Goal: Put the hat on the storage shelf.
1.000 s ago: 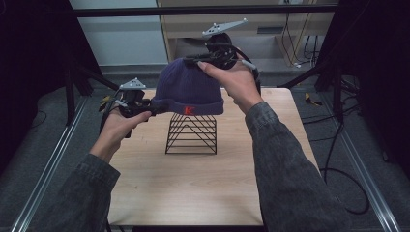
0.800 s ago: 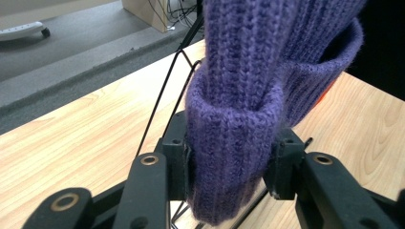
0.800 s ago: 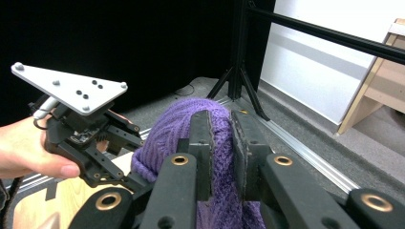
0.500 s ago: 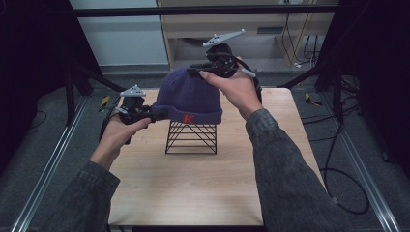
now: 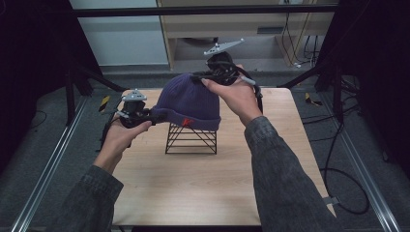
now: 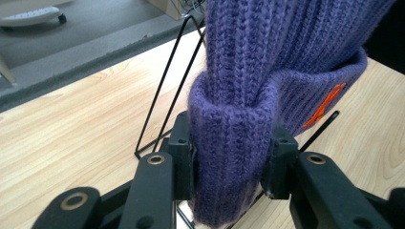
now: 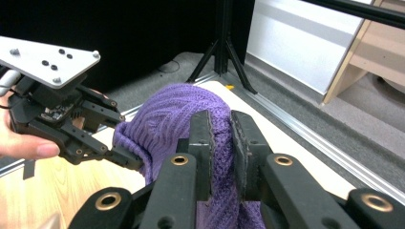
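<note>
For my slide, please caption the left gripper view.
Left gripper shut on the purple hat's folded cuff, above a black wire stand.

Bare table [image 5: 193,188] all around wire stand [image 5: 191,140] under beanie [image 5: 188,101].

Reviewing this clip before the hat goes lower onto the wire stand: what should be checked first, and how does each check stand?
1. Left gripper clamped on the hat cuff: ok.
2. Right gripper pinching the hat's crown: ok.
3. Hat over the wire stand: ok.
4. Stand upright on the table: ok.
5. Stand's top inside the hat opening: cannot tell.
</note>
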Demonstrator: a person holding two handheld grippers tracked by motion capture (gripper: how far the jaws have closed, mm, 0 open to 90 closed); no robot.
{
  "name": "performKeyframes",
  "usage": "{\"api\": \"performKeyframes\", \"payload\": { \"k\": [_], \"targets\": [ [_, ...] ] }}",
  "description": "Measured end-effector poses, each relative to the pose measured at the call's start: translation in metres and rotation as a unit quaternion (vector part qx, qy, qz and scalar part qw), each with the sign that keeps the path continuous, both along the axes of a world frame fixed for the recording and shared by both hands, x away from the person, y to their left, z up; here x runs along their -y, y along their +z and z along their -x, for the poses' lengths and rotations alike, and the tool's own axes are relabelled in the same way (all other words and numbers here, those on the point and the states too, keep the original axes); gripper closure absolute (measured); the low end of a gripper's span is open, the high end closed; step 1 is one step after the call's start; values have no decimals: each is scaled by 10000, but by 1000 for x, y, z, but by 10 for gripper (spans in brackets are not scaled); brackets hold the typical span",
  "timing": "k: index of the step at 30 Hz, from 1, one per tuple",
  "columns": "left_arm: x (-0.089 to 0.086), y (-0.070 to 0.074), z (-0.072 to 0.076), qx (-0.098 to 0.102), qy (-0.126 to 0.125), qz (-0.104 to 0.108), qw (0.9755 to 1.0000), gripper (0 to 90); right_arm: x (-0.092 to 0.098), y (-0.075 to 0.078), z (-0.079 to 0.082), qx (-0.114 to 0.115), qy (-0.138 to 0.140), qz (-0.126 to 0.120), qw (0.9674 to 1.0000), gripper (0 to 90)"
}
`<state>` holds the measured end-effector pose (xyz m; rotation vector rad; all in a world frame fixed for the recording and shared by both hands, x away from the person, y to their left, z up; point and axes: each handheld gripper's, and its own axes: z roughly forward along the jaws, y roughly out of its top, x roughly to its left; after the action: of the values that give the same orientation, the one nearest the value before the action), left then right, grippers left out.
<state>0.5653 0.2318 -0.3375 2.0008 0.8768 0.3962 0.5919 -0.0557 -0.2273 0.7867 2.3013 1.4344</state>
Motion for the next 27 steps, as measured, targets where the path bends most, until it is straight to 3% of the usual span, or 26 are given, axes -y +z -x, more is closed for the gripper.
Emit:
{"api": "performKeyframes", "payload": {
  "k": [7, 17, 22, 27],
  "targets": [
    [2, -7, -1, -47, 92, -96, 9999, 636, -5, -6, 2, -40, -76, 295, 9995, 799],
    [7, -14, -1, -47, 147, -115, 9998, 643, -1, -14, 1, -136, -167, 337, 9992, 799],
    [9, -16, 3, -19, 93, -221, 9997, 642, 0, -19, 3, -171, -193, 352, 9990, 800],
    [9, -19, 3, -23, 139, -177, 9997, 643, 2, -23, 4, -224, -221, 321, 9990, 800]
  ]
}}
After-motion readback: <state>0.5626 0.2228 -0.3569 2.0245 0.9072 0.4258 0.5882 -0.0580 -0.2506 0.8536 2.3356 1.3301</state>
